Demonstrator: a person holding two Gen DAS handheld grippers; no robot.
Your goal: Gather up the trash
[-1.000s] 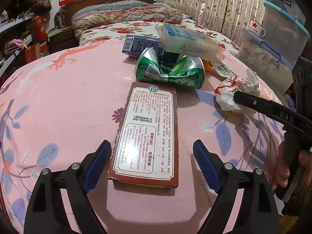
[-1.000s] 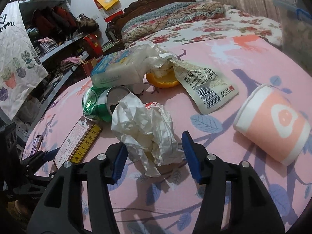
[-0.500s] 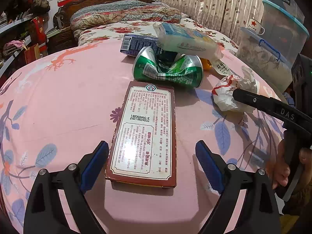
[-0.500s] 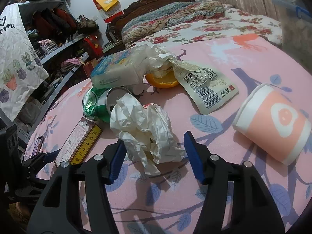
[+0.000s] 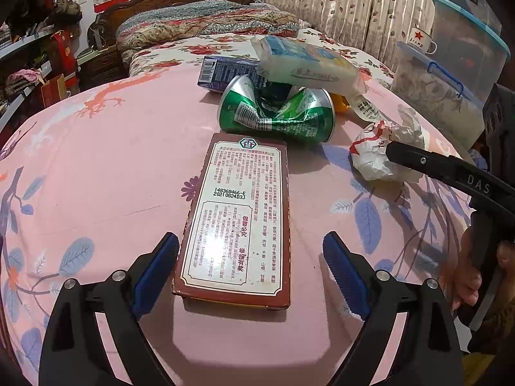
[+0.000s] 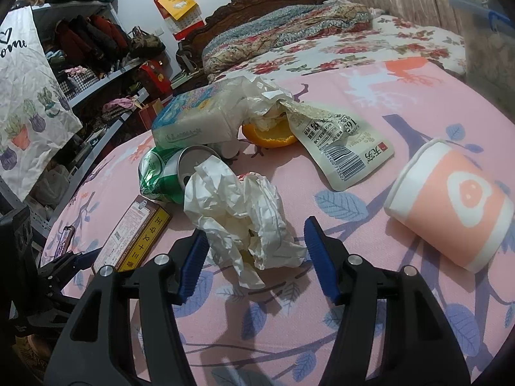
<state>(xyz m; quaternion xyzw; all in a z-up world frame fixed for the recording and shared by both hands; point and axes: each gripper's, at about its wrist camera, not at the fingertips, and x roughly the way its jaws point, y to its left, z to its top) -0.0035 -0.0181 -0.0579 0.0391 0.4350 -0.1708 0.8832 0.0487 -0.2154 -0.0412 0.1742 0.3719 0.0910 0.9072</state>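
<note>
Pink cloth (image 5: 96,160), orange peel (image 6: 273,135) half-hidden under wrappers

- Blue carton (image 5: 225,72): its right end is tucked behind the crushed green can (image 5: 276,114) and tissue pack (image 5: 305,64).
- Orange peel (image 6: 268,135): top half hidden under the torn wrapper (image 6: 338,141).
- Box's (image 5: 236,218) small print is too fine to read.
- Hand (image 5: 466,273) cut off at the frame's right edge.

cloth (image 5: 96,160) – pink, blue leaves | can (image 5: 276,115) – green | box (image 5: 235,218) – maroon, white label | cup (image 6: 450,212) – salmon, white
</note>
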